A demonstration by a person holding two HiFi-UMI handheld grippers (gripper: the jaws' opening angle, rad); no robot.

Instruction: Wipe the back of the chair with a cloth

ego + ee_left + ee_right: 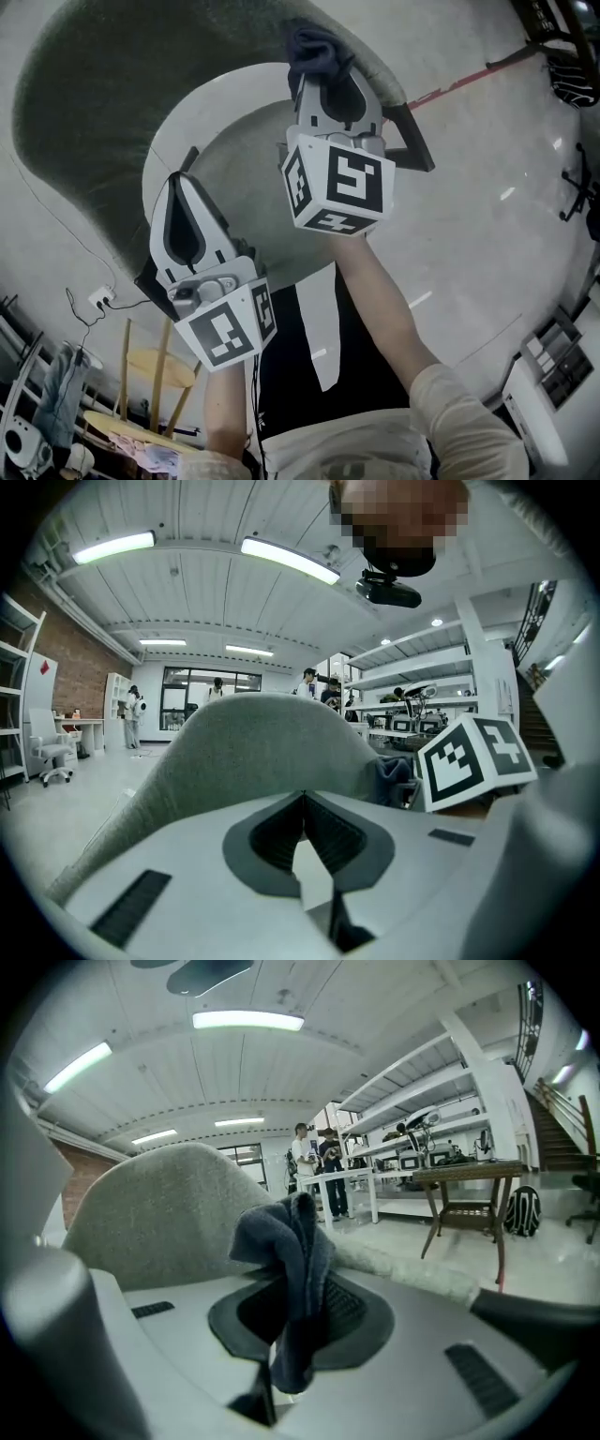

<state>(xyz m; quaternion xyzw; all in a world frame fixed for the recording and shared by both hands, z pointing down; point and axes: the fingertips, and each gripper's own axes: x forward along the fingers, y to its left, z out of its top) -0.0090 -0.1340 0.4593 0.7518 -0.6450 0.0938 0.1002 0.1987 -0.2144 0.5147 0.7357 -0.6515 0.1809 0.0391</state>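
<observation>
Your right claw (322,75) is clenched on a dark cloth (314,45), top centre of the head view, right at the rim of the grey upholstered chair back (84,122). In the right gripper view the cloth (292,1241) bunches above the pinch and a short tail hangs below it, mid-frame, with the chair back (159,1204) filling the left. Your left claw (180,183) sits lower left in the head view, by the paler inner part of the chair (234,131); in the left gripper view its jaws meet tip to tip with nothing between them.

The cloth looks soft, light and limp; it should fold and drag rather than push, so only the loose bunch ahead of the jaws is likely to meet the fabric. You hold it in a narrow pinch near its middle, which looks secure; a hold nearer one edge would leave more cloth free to wipe. The chair back looks padded and coarse-textured; expect it to tug at the cloth, so keep the pinch firm and the pressure light.
</observation>
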